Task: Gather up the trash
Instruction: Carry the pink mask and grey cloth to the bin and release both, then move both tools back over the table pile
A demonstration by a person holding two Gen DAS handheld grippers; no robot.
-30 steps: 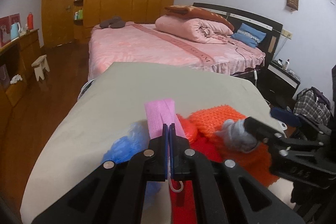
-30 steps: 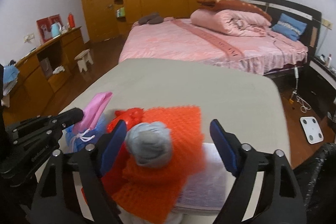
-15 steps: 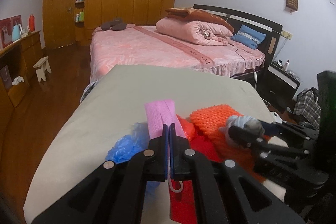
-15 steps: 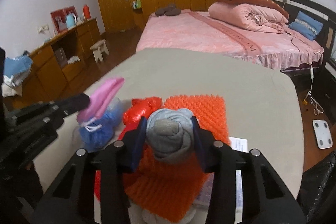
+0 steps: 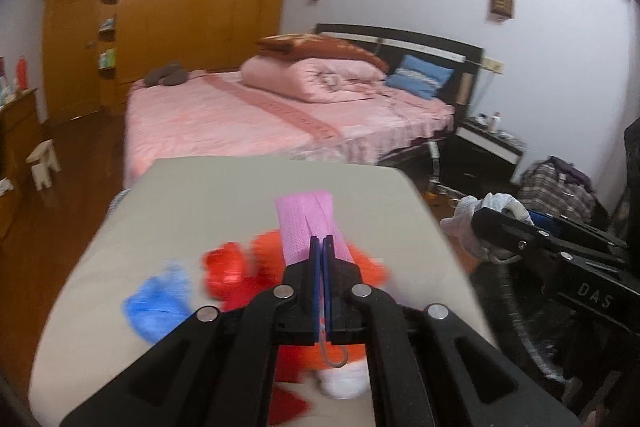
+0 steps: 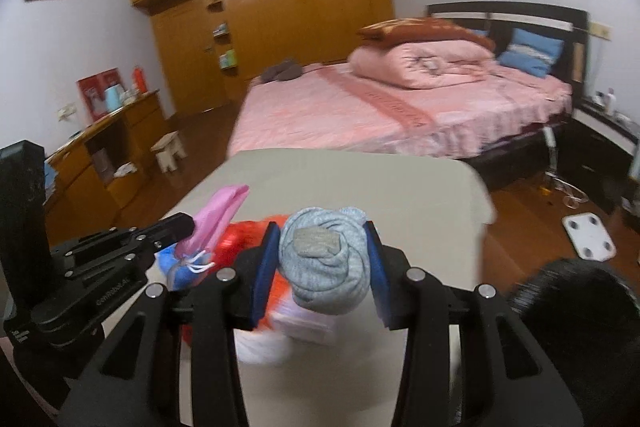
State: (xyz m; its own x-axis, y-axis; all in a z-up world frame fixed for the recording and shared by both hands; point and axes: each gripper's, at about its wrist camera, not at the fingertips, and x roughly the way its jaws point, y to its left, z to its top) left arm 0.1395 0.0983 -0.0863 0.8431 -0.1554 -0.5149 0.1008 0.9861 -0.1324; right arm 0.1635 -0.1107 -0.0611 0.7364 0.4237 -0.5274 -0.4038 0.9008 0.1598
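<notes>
My left gripper (image 5: pixel 322 243) is shut on a pink fabric pouch (image 5: pixel 308 223) with a white drawstring, held above the beige table (image 5: pixel 240 195). My right gripper (image 6: pixel 322 247) is shut on a rolled grey-blue sock (image 6: pixel 324 259), lifted above the table near its right edge; it shows at the right of the left wrist view (image 5: pixel 486 223). On the table lie a blue plastic bag (image 5: pixel 160 303), a red plastic bag (image 5: pixel 228 267), an orange knobbly mat (image 5: pixel 360 267) and a white item (image 5: pixel 344 383). The pink pouch also shows in the right wrist view (image 6: pixel 218 219).
A black trash bag (image 6: pixel 572 307) sits at the lower right beside the table. A pink bed (image 5: pixel 260 119) stands beyond the table. A white scale (image 6: pixel 588 237) lies on the wood floor. A small stool (image 5: pixel 42 163) and a wooden dresser (image 6: pixel 100 163) are at the left.
My right gripper closed on the grey sock, lifted it off the orange mat and carried it right, past the table edge. My left gripper rose a little, still holding the pink pouch.
</notes>
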